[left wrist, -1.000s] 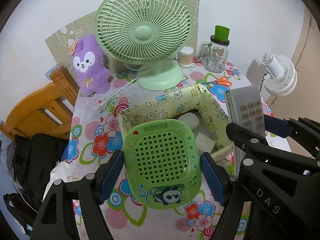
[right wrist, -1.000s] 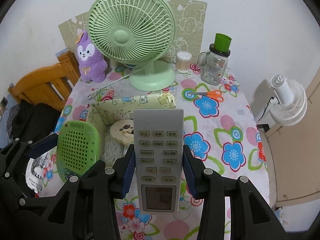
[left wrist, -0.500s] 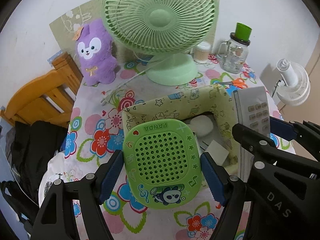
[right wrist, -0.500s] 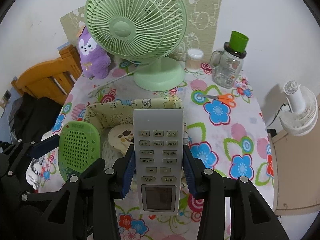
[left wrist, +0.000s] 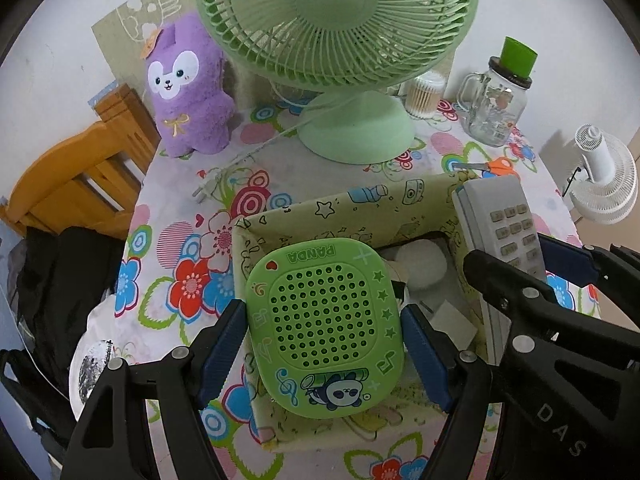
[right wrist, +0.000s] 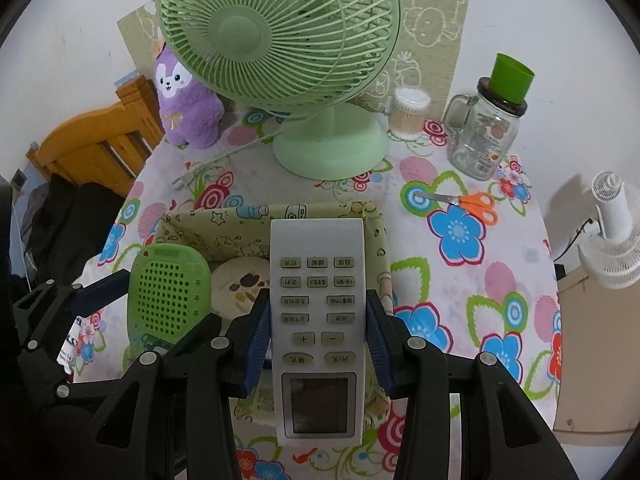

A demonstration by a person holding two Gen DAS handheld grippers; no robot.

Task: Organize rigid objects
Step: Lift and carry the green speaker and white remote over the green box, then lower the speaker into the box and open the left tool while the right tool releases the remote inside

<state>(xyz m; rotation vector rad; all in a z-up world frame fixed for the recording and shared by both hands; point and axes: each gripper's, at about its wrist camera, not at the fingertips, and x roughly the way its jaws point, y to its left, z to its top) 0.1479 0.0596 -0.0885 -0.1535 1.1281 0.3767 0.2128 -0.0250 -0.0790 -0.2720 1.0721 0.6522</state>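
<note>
My left gripper [left wrist: 322, 338] is shut on a green square panda case [left wrist: 324, 324] with a dotted grille, held over the left part of a yellow-green patterned fabric box [left wrist: 336, 210]. My right gripper [right wrist: 317, 334] is shut on a white remote control [right wrist: 317, 304], buttons up, held over the right side of the same fabric box [right wrist: 208, 224]. The remote [left wrist: 506, 224] and the right gripper's black arm show at the right of the left wrist view. Inside the box lie a round cream item [right wrist: 240, 284] and a white pad [left wrist: 420, 264].
A green desk fan [right wrist: 280, 32] stands behind the box, with a purple plush [right wrist: 188, 108], a cotton-swab jar [right wrist: 410, 114] and a glass mug jar [right wrist: 486, 136]. Orange scissors [right wrist: 468, 202] lie right of the box. A wooden chair [left wrist: 76, 176] and a white fan [right wrist: 610, 232] flank the floral table [right wrist: 472, 280].
Both grippers have moved forward and down with their objects, from in front of the fabric box to over it. The fan and the box now look larger and closer.
</note>
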